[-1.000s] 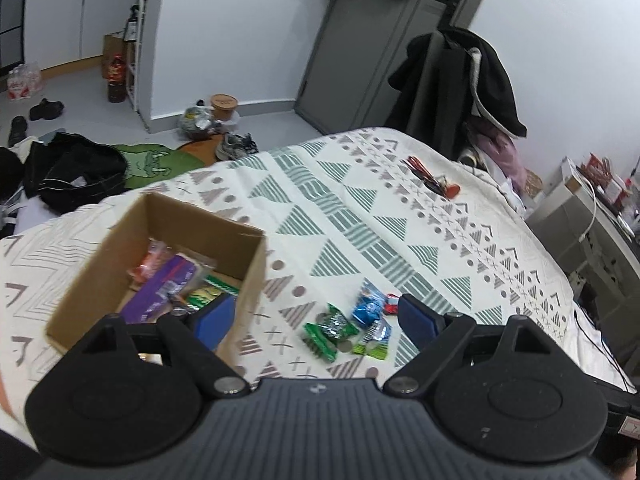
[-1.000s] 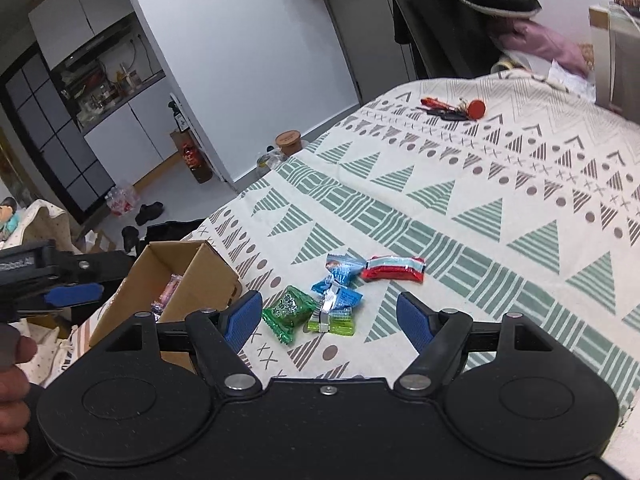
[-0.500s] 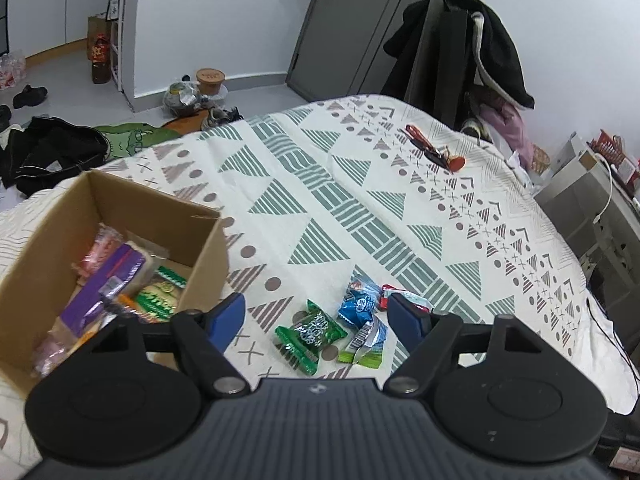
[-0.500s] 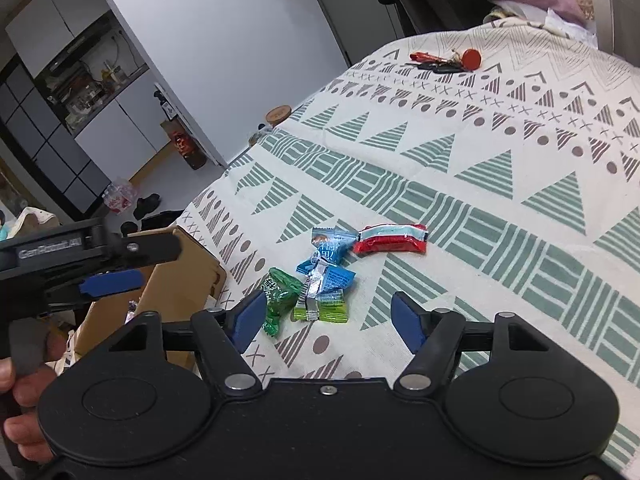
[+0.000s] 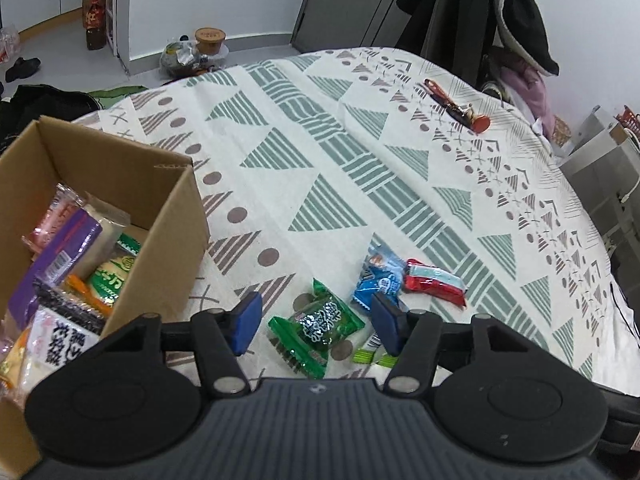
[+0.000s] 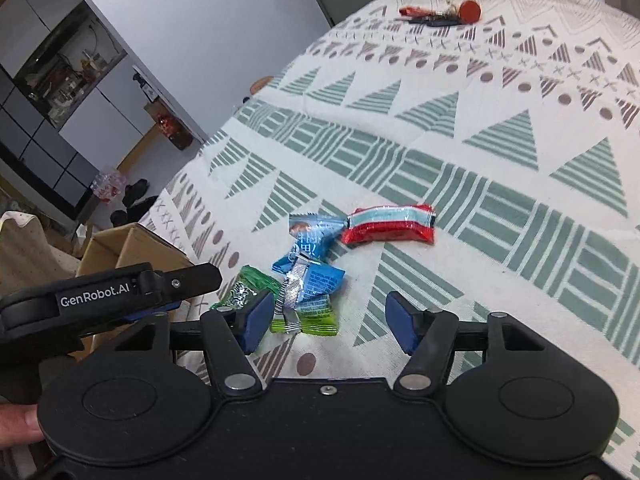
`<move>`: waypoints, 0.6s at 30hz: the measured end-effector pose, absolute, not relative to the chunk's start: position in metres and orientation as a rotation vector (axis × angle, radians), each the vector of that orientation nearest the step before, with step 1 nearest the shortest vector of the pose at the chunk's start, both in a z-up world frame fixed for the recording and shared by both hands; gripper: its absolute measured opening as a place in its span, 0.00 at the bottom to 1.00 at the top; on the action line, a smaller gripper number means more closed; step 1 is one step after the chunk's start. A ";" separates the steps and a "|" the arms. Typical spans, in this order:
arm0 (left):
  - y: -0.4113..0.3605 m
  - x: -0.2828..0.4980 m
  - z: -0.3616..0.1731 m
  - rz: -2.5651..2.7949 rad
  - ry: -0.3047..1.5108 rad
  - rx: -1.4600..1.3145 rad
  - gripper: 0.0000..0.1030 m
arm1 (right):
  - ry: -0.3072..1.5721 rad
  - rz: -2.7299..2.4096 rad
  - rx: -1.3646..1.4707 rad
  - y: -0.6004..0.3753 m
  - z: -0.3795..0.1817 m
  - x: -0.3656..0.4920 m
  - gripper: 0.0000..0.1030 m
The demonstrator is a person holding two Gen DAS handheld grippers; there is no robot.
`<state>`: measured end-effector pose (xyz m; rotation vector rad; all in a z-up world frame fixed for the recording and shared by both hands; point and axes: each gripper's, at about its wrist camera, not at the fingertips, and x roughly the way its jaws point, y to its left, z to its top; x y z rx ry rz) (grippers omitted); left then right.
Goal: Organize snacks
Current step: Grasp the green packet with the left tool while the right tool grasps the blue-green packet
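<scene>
Both the left gripper point(image 5: 316, 322) and the right gripper point(image 6: 330, 320) hang with jaws wide and empty over loose snack packets point(image 6: 316, 268) near the bed's point(image 5: 360, 152) near edge, beside the cardboard box point(image 5: 168, 216). "GenRobot.AI" is printed on the left gripper's side.

Empty, spread right claw point(image 6: 328, 322) above snacks point(image 6: 308, 280)

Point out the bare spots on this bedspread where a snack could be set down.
Free: the wide stretch between the cardboard box and the keys, and the cloth right of the red packet. Crowded: the cluster where green packet and blue packets lie bunched together, just ahead of both open grippers.
</scene>
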<state>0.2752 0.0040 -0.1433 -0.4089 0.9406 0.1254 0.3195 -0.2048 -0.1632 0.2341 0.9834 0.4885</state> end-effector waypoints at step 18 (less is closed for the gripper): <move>0.002 0.294 -0.180 0.114 0.989 -0.456 0.48 | 1.069 0.481 0.183 -0.186 -0.192 0.347 0.34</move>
